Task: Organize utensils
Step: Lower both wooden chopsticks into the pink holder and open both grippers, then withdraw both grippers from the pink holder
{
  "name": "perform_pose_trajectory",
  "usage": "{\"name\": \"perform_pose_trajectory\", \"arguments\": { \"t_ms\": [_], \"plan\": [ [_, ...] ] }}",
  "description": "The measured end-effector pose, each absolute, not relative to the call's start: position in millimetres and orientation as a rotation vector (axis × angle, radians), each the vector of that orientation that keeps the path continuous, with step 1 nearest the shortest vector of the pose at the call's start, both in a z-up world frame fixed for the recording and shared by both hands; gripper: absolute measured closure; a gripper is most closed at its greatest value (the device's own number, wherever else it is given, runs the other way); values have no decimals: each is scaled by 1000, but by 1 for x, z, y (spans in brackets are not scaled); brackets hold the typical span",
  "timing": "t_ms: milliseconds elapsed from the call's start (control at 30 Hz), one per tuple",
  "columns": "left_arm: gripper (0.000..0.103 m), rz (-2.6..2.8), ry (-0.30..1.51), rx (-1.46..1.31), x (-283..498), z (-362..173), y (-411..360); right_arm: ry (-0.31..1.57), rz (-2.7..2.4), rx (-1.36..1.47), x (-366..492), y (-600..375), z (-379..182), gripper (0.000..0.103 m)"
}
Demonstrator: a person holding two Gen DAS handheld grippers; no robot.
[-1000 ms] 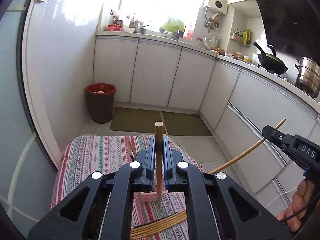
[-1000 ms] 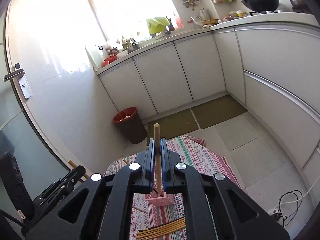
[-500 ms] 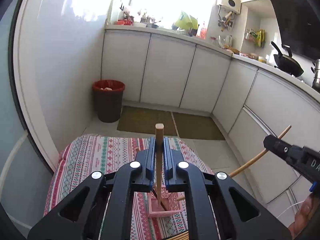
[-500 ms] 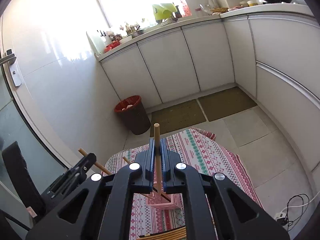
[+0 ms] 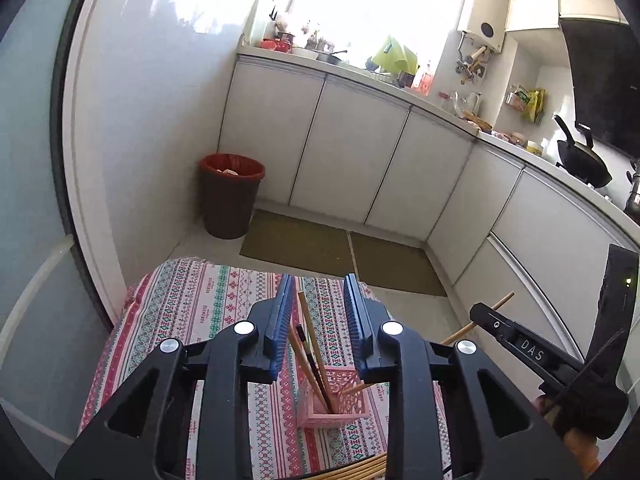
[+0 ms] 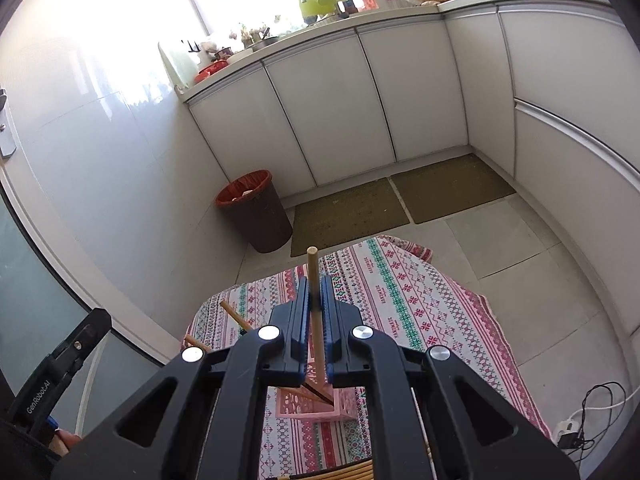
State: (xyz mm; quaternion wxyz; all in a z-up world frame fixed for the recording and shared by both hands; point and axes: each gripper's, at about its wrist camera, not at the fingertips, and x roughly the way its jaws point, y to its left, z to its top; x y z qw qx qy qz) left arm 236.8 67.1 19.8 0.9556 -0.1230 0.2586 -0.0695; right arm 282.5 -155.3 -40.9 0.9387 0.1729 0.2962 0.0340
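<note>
Left gripper (image 5: 318, 312): black frame, ribbed blue pads, jaws opening, pads clear of the slim wooden chopstick (image 5: 306, 322) leaning between them.
Right gripper (image 6: 316, 300): pressed together, pinching a round pale chopstick (image 6: 314, 296) upright above the basket.
Pink perforated plastic basket (image 5: 344, 384): square, holds several chopsticks, mid-table.
Patterned woven tablecloth (image 6: 404, 300): bare cloth around the basket, rounded far edge.
Bamboo chopstick bundle (image 6: 352, 474): at the near edge.

two tongs (image 5: 319, 320), one pink basket (image 5: 347, 400), one bin (image 5: 231, 196), two mats (image 5: 298, 242)
</note>
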Motion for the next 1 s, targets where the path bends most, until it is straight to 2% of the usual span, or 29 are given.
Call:
{"name": "perform_pose_trajectory", "arguments": {
  "t_ms": [67,100,133,233,267,433,567,633,700,833,1000],
  "plan": [
    [77,-143,550,-233,239,15,65,622,51,341,286,-153,-47,90],
    [76,-142,559,-221,239,13,63,623,43,341,287,-154,-48,75],
    [76,-139,567,-205,238,11,61,618,37,342,285,-154,-48,66],
    [70,-134,581,-173,237,8,55,602,10,340,277,-160,-47,58],
    [65,-133,586,-168,235,8,53,603,3,338,275,-162,-46,56],
    [52,-133,597,-134,226,7,47,589,-45,344,256,-174,-43,36],
    [44,-138,603,-103,216,6,39,602,-72,306,241,-177,-43,32],
    [36,-136,603,-94,211,6,36,604,-94,280,232,-176,-43,25],
    [24,-126,596,-92,204,6,34,602,-106,268,223,-176,-43,22],
    [17,-120,593,-86,193,5,31,594,-131,251,202,-180,-45,13],
    [12,-112,600,-63,182,1,28,593,-166,238,180,-186,-50,8]
  ]
}}
